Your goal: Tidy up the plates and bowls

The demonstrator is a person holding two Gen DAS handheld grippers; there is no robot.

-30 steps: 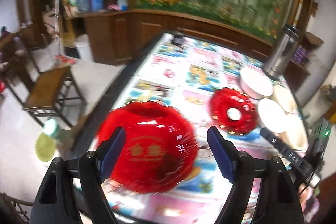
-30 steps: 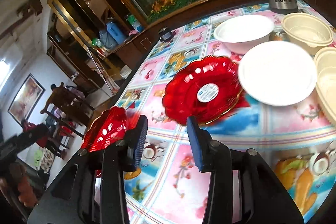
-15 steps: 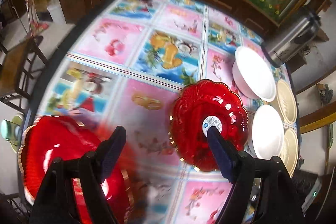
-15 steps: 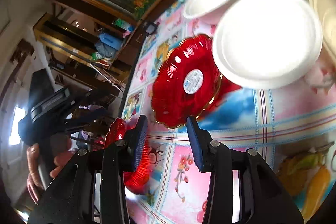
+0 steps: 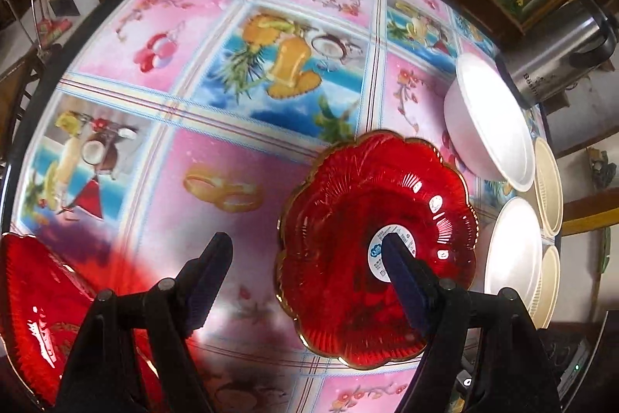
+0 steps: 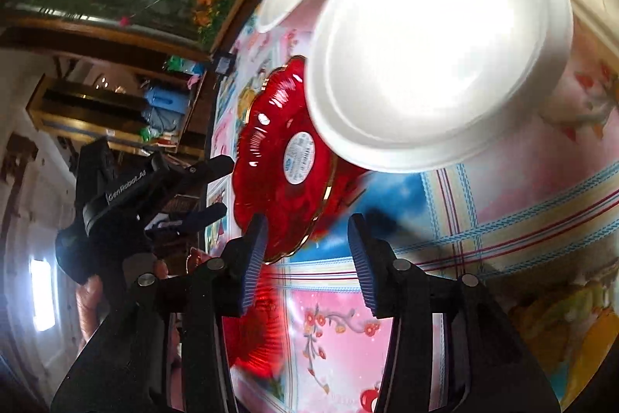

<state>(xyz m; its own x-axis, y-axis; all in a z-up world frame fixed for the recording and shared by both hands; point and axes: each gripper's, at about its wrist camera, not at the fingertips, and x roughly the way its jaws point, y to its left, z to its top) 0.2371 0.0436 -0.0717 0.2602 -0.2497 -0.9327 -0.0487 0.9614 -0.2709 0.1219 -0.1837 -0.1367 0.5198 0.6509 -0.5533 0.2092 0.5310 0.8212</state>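
**Both grippers above the red plates, fingers spread, nothing held**

Left wrist view: the left gripper [image 5: 305, 254] hangs over the desk [image 5: 240, 126], which wears a fruit-print cloth. Its fingers [image 5: 209, 273] are released and empty. A scalloped red glass plate [image 5: 371, 250] with a gilt rim and a round white label lies on the cloth under the right-hand finger. A second red plate [image 5: 42, 316] sits at the near left desk edge, well apart from the first. Along the far right edge stand a white foam bowl [image 5: 491, 126], a white foam plate [image 5: 510, 258] and cream bowls [image 5: 547, 188]; a steel kettle [image 5: 561, 53] stands beyond them.

Right wrist view: the right gripper [image 6: 307, 254] is likewise spread and empty, aimed at the near rim of the labelled red plate, with the white foam plate just beyond it and appearing to overlap its far edge.

Judgement: the step in hand appears to be gathering the two red plates into one stack. To do it well, bring one finger under the scalloped rim and one above it, close on the rim rather than the slick centre, and lift level. The glass looks smooth and heavy, so a shallow pinch may slip. Keep clear of the light foam plate, which would shift at a touch.
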